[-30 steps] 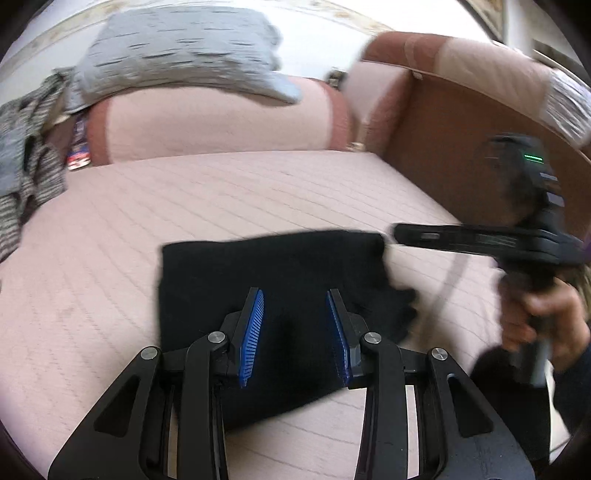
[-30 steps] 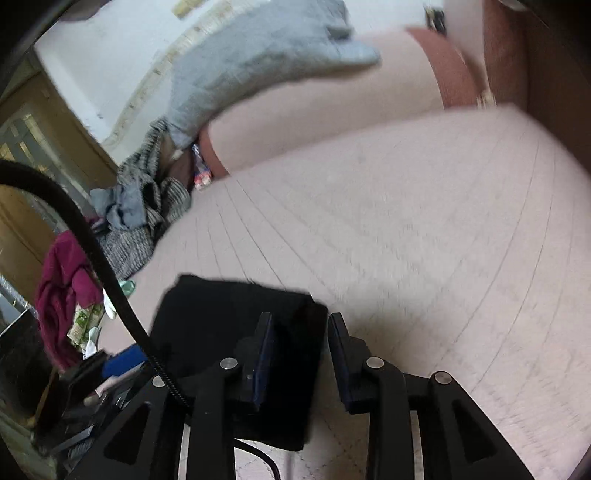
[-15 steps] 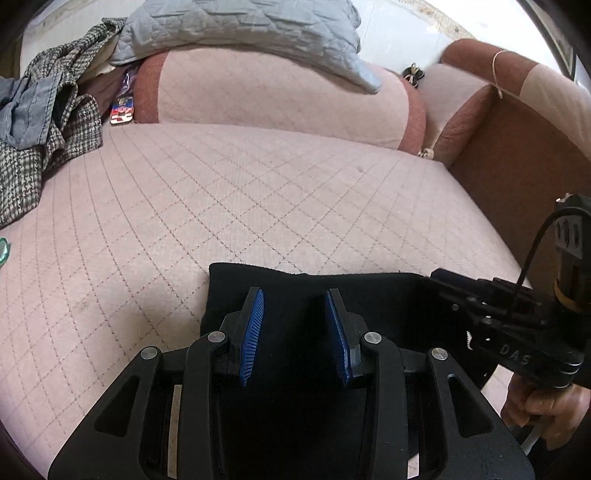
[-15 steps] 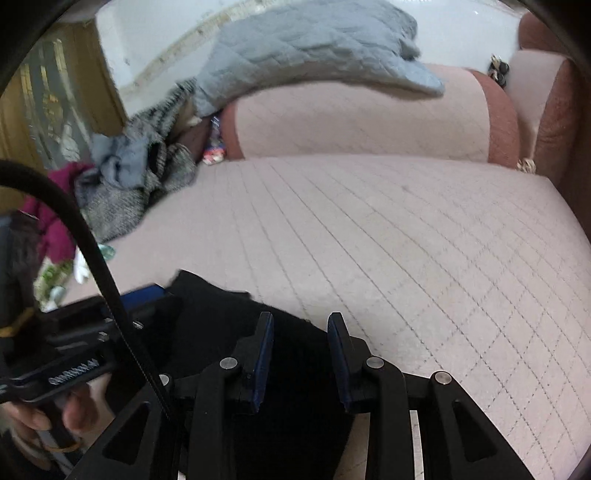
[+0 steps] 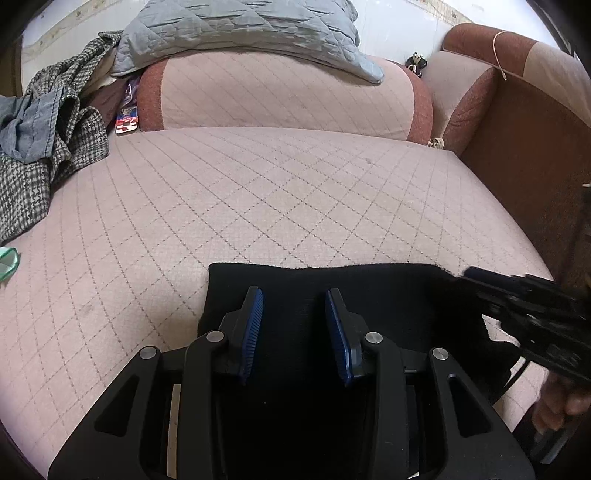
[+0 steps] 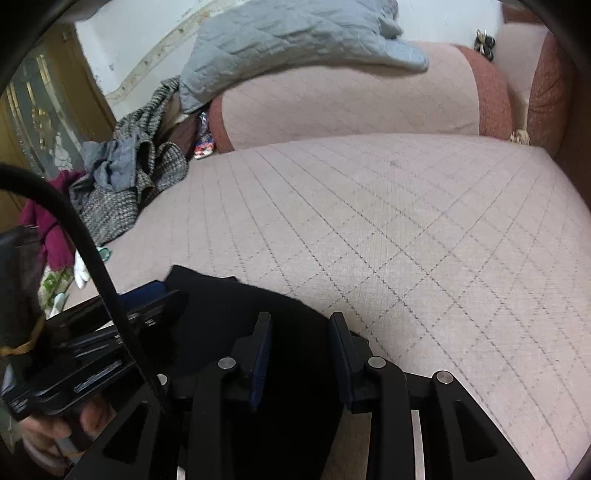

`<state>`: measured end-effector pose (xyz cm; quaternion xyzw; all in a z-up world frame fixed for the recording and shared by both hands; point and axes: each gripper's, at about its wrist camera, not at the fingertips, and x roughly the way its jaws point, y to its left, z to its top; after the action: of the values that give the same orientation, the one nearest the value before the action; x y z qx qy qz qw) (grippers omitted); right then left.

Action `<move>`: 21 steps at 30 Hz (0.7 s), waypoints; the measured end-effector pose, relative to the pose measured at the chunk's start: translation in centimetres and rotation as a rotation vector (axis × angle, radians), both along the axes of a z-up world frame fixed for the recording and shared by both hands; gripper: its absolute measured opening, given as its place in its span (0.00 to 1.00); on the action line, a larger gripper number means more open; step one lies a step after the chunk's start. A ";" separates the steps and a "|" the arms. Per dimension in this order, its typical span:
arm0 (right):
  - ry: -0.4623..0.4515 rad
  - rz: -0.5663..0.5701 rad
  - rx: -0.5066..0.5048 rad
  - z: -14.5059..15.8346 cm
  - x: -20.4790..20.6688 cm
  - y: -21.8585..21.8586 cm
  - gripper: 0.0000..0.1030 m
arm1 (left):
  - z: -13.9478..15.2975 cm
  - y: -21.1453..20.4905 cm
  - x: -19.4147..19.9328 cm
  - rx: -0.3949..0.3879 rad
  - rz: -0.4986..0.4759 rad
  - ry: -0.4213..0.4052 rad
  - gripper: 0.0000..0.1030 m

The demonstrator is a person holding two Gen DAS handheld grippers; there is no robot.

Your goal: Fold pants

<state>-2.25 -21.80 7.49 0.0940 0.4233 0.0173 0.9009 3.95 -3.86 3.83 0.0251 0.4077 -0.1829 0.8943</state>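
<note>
The black pants [image 5: 388,295] lie folded in a flat rectangle on the pink quilted sofa seat [image 5: 258,192], near its front edge. My left gripper [image 5: 294,317] is open above the left part of the pants, with nothing between its blue pads. My right gripper [image 6: 300,341] is open over the right end of the pants [image 6: 221,306], also empty. The right gripper also shows at the right edge of the left wrist view [image 5: 524,306]. The left gripper shows at the left in the right wrist view [image 6: 110,332].
A grey quilted blanket [image 5: 240,33] lies on the sofa backrest. A pile of checked and blue clothes [image 5: 40,147] sits at the seat's left end. A brown armrest [image 5: 524,140] bounds the right side. The pink seat stretches beyond the pants.
Both grippers have pulled back toward the sofa's front edge and turned to face the backrest. The pants now lie flat as a neat rectangle; the right gripper has moved right, off the pants' edge.
</note>
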 end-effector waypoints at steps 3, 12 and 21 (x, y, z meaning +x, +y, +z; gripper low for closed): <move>-0.030 0.037 -0.020 1.1 -1.7 0.8 0.38 | 0.4 0.1 -0.5 -0.001 -0.001 -0.007 0.34; 0.043 0.099 -0.024 -0.2 -3.9 2.5 0.39 | 1.2 0.3 -2.6 -0.051 -0.046 -0.001 0.34; 0.104 0.044 0.076 -2.7 -6.9 0.2 0.48 | 0.9 0.4 -4.2 -0.040 -0.089 0.007 0.34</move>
<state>-9.19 -21.63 4.75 0.1196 0.4708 0.0482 0.8728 -0.27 -3.48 4.74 0.0246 0.4057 -0.2305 0.8841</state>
